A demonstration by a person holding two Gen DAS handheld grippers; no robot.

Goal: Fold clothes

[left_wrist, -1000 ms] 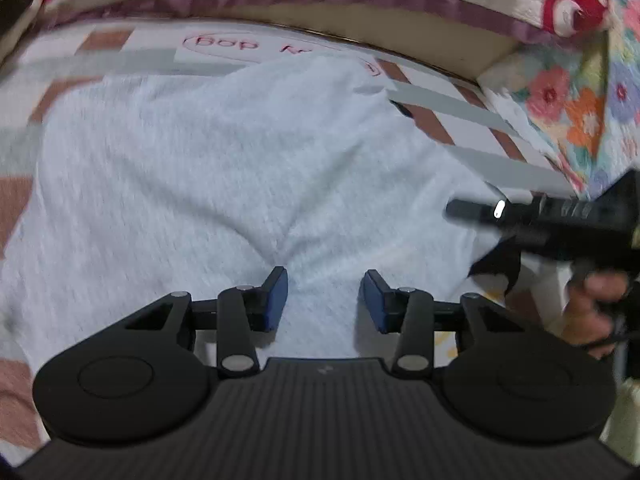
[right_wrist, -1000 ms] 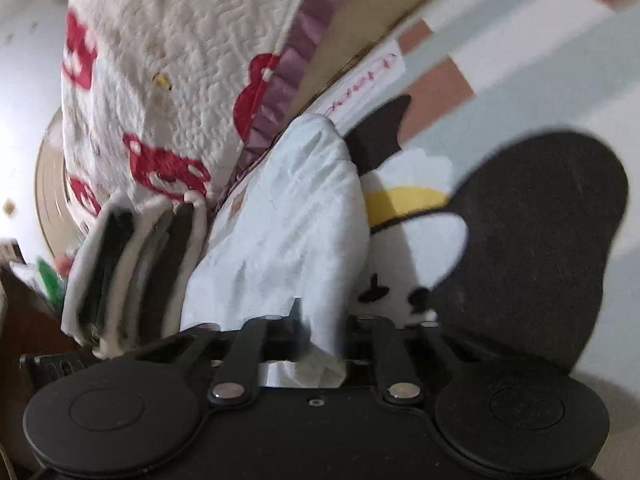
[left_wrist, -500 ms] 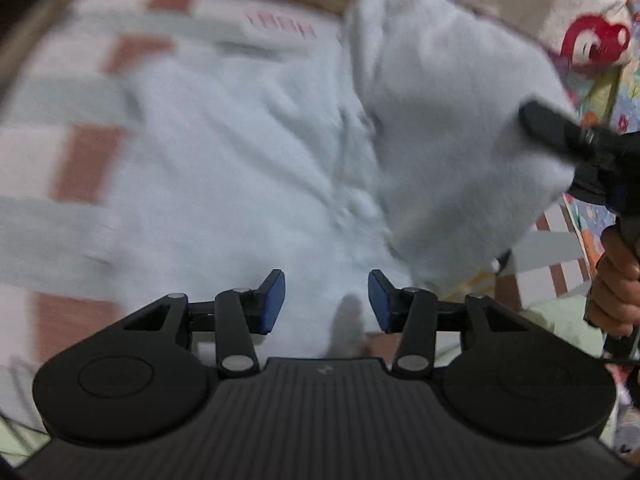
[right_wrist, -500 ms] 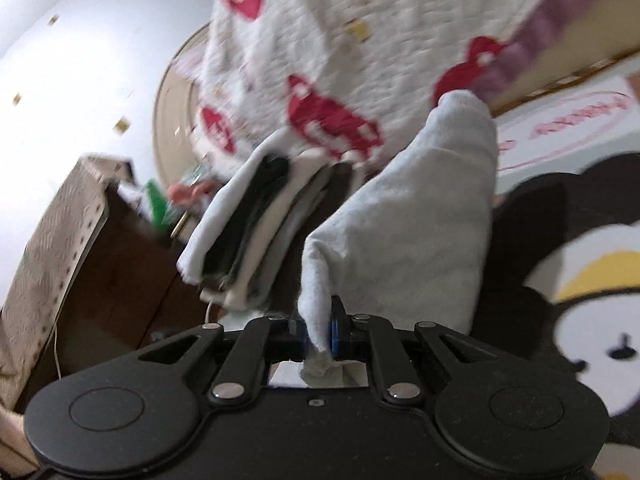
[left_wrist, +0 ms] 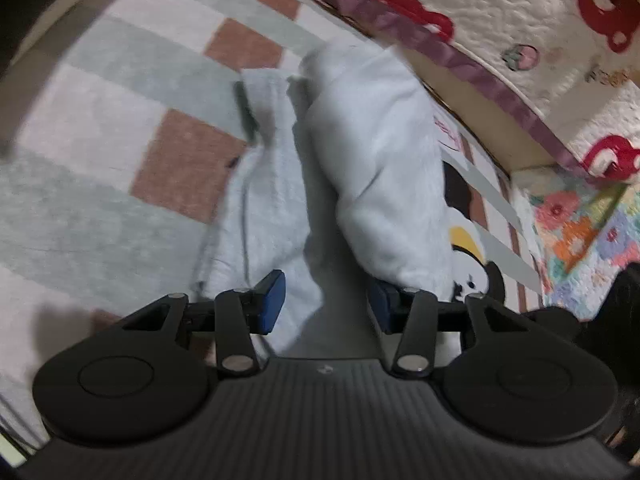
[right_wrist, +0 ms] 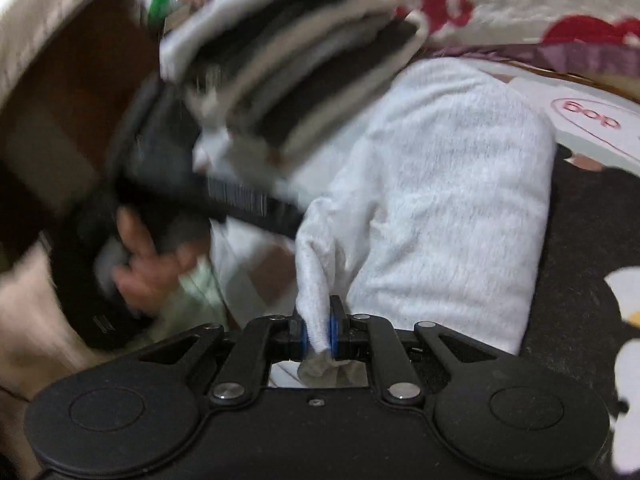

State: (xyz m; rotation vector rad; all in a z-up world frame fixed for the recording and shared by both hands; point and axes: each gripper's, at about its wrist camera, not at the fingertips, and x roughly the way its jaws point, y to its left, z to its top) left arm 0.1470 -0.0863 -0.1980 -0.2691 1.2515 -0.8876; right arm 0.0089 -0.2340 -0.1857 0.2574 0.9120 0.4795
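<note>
A fluffy white garment lies on the checked play mat, one side lifted and folded over the rest. My left gripper is open, its blue pads on either side of the garment's near edge, holding nothing. My right gripper is shut on a corner of the white garment and holds that side up. The left gripper's body and the hand holding it show at the left of the right wrist view.
A stack of folded black and white clothes sits beyond the garment. A quilted white bedspread with red figures hangs along the far side. A floral quilt lies at the right. A brown cabinet stands at the left.
My right gripper has carried the garment's corner up and across, folding that side over. My left gripper has swung round toward the garment's near edge and stays open.
</note>
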